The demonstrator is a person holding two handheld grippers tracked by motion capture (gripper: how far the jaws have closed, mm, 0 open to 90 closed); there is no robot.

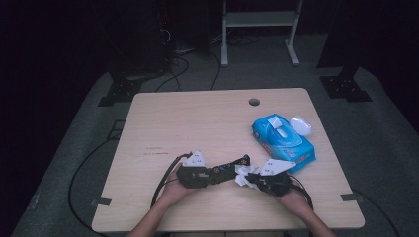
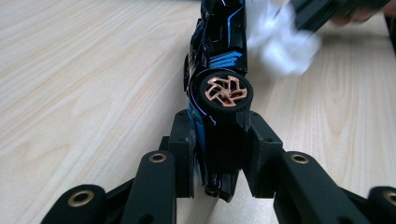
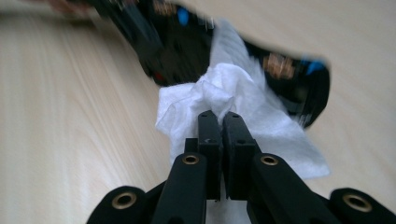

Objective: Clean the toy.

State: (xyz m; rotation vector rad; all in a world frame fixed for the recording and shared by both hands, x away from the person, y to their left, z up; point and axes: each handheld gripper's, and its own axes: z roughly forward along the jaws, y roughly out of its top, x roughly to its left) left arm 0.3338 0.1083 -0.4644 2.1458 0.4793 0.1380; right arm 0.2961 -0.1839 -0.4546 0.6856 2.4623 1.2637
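A black toy car [image 2: 219, 70] with blue trim and copper wheels lies on its side between my two grippers, near the table's front edge [image 1: 232, 170]. My left gripper [image 2: 218, 122] is shut on the car's rear end, one wheel just above the pads. My right gripper [image 3: 219, 116] is shut on a crumpled white wipe [image 3: 243, 98] and holds it against the car's body [image 3: 187, 46]. In the high view the wipe [image 1: 243, 176] sits between the left gripper [image 1: 213, 174] and the right gripper [image 1: 253, 178].
A blue pack of wet wipes [image 1: 282, 142] with its flap open lies on the wooden table [image 1: 197, 123] to the right, a white lid-like object [image 1: 301, 125] beside it. A round cable hole [image 1: 254, 101] is near the far edge.
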